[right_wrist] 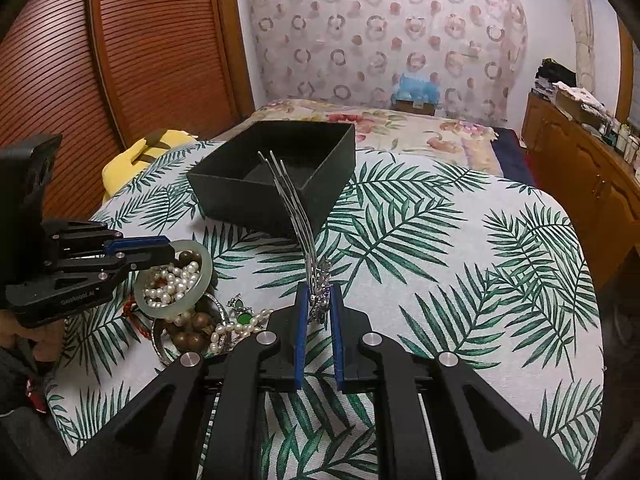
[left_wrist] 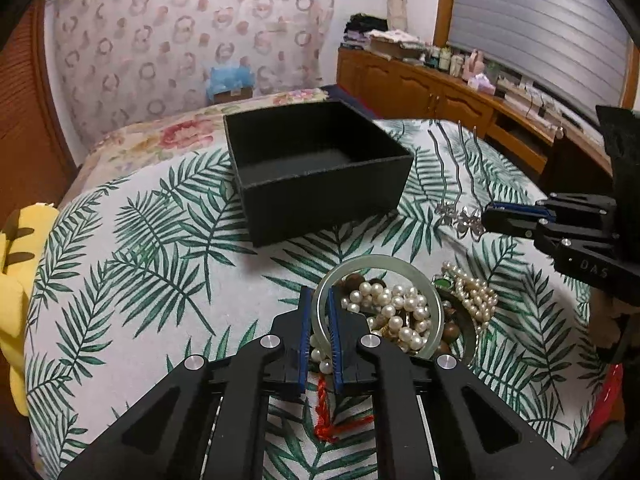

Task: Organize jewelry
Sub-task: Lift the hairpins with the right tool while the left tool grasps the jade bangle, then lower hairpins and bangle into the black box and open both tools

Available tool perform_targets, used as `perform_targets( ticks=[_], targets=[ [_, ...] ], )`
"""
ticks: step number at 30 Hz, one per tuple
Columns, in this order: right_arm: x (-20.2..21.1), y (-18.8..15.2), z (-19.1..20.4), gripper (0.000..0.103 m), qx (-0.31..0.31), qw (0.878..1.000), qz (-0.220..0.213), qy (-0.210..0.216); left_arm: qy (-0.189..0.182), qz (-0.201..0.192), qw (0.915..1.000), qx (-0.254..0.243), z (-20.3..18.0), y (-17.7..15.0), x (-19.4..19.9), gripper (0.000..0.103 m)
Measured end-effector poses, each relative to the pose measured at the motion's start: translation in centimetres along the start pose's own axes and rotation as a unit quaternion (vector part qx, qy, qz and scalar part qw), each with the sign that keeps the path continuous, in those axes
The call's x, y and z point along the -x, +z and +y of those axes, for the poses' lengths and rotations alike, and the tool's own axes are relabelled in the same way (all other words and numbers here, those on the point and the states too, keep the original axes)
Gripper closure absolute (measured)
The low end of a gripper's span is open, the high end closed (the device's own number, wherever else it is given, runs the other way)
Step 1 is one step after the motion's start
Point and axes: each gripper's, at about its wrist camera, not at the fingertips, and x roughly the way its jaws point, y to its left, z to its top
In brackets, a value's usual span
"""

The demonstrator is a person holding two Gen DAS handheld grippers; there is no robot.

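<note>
An open black box stands on the palm-leaf cloth; it also shows in the right wrist view. My left gripper is shut on the rim of a pale jade bangle, which lies over a pile of pearl strands and brown beads. The bangle also shows in the right wrist view. My right gripper is shut on the ornate head of silver hairpins, whose prongs point up toward the box. The hairpins also show in the left wrist view.
The jewelry pile holds pearls, brown beads, a green-stone piece and a red cord. A yellow plush lies at the cloth's left edge. A wooden cabinet stands at the right, a floral bedspread behind the box.
</note>
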Motion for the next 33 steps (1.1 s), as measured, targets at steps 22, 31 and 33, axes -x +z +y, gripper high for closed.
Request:
perform_targets(
  ticks=[22, 31, 33],
  targets=[
    [-1.3, 8.6, 2.3, 0.091, 0.047, 0.998, -0.048, 0.0, 0.018, -0.084, 0.9954, 0.043, 4.2, 4.0, 3.0, 0.096],
    [-6.7, 10.7, 2.1, 0.09, 0.063, 0.997, -0.024, -0.026, 0.033, -0.088, 0.9945, 0.047, 5.4, 5.6, 2.6, 0.096],
    [-7.4, 10.8, 1.8, 0.09, 0.063, 0.998, -0.02, -0.021, 0.035, -0.088, 0.9945, 0.046, 5.5, 5.9, 2.4, 0.096]
  ],
)
